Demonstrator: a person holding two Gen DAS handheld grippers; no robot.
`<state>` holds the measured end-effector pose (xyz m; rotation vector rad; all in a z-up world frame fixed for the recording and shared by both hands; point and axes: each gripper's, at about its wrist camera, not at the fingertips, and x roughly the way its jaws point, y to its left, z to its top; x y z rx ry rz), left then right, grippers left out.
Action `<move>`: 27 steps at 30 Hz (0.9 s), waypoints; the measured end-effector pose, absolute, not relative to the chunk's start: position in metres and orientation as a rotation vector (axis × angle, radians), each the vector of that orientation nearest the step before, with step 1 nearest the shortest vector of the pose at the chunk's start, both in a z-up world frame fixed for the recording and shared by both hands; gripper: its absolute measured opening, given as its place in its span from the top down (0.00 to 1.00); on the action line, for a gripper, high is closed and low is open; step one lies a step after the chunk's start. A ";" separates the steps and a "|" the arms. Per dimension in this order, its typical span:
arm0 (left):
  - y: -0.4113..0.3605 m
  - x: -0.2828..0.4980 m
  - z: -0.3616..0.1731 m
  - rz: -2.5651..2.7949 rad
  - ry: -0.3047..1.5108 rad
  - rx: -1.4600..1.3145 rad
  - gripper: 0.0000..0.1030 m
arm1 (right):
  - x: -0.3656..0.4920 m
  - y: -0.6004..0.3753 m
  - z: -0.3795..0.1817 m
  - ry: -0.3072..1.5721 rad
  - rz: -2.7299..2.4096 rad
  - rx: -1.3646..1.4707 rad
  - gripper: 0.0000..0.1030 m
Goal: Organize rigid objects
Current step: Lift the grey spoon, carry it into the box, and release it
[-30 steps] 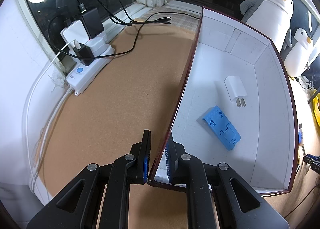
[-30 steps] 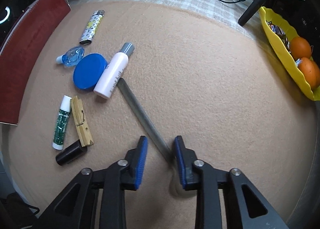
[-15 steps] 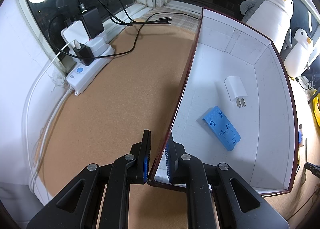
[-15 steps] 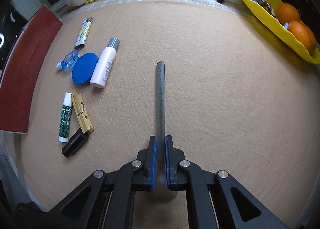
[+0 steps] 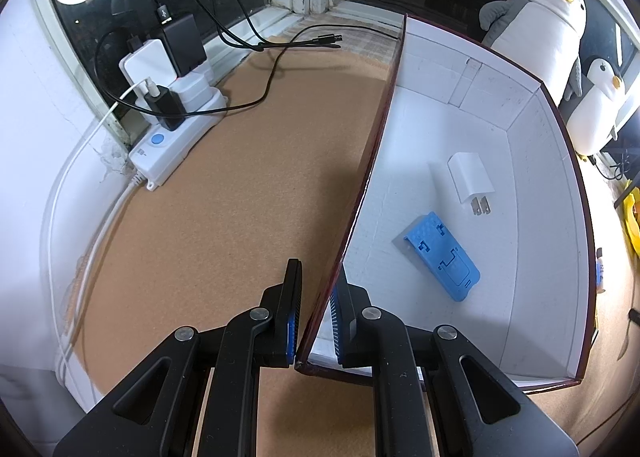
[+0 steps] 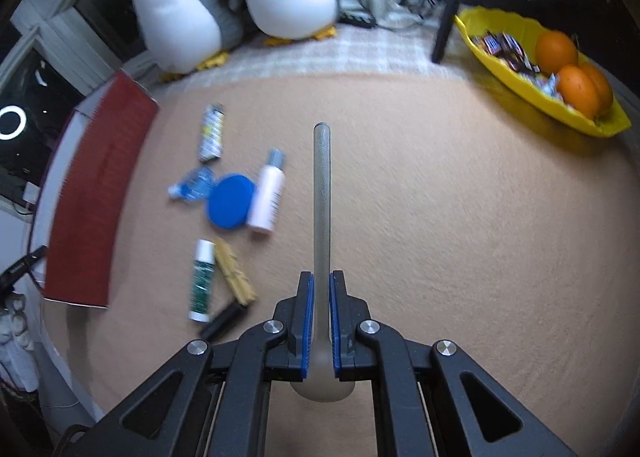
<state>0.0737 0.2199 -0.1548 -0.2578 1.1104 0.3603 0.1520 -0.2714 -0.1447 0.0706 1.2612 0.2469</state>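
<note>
Right wrist view: right gripper (image 6: pixel 320 317) clamps the spoon (image 6: pixel 322 193) by its neck, off the table, while left gripper (image 5: pixel 316 309) pinches the box (image 5: pixel 536 161) wall; keep it level and clear the box rim.

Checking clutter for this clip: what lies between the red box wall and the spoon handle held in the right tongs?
Right wrist view: lighter, blue lid, white bottle, clothespin and lip balm.

No lettering can be read: the print on the patterned lighter (image 6: pixel 211 132), the green tube (image 6: pixel 202 280) and the white bottle (image 6: pixel 267 197) is blurred, and the sweet wrappers in the yellow dish (image 6: pixel 496 69) are too small.
</note>
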 end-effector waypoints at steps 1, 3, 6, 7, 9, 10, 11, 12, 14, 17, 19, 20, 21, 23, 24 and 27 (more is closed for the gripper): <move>0.220 0.074 -0.155 0.360 1.110 -0.257 0.89 | 0.153 -0.266 -0.138 1.250 0.259 0.067 0.93; 0.220 0.075 -0.156 0.359 1.110 -0.260 0.89 | 0.158 -0.245 -0.120 1.213 0.295 0.061 0.93; 0.219 0.077 -0.157 0.356 1.110 -0.262 0.89 | 0.163 -0.212 -0.097 1.161 0.362 0.054 0.93; 0.219 0.077 -0.157 0.355 1.110 -0.262 0.89 | 0.167 -0.198 -0.092 1.145 0.382 0.049 0.93; 0.219 0.079 -0.159 0.351 1.110 -0.266 0.89 | 0.172 -0.169 -0.080 1.120 0.439 0.046 0.93; 0.220 0.079 -0.159 0.350 1.110 -0.268 0.89 | 0.174 -0.157 -0.076 1.113 0.465 0.048 0.93; 0.220 0.079 -0.160 0.348 1.110 -0.269 0.89 | 0.176 -0.141 -0.071 1.105 0.499 0.050 0.93; 0.220 0.080 -0.160 0.346 1.110 -0.270 0.89 | 0.176 -0.129 -0.068 1.101 0.520 0.050 0.93; 0.220 0.081 -0.162 0.341 1.110 -0.275 0.89 | 0.181 -0.097 -0.064 1.095 0.573 0.048 0.93; 0.222 0.081 -0.163 0.332 1.109 -0.282 0.89 | 0.180 -0.057 -0.059 1.093 0.640 0.041 0.93; 0.224 0.082 -0.164 0.327 1.109 -0.286 0.89 | 0.181 -0.033 -0.057 1.099 0.676 0.038 0.93; 0.225 0.083 -0.165 0.324 1.109 -0.288 0.89 | 0.182 -0.020 -0.057 1.099 0.689 0.028 0.93; 0.225 0.083 -0.165 0.322 1.109 -0.290 0.89 | 0.183 -0.009 -0.058 1.103 0.703 0.023 0.93; 0.226 0.084 -0.166 0.317 1.110 -0.296 0.89 | 0.187 0.014 -0.064 1.118 0.726 0.017 0.93; 0.227 0.084 -0.166 0.315 1.109 -0.298 0.89 | 0.188 0.023 -0.067 1.126 0.733 0.011 0.93; 0.228 0.084 -0.166 0.309 1.108 -0.300 0.89 | 0.192 0.051 -0.085 1.166 0.745 -0.014 0.93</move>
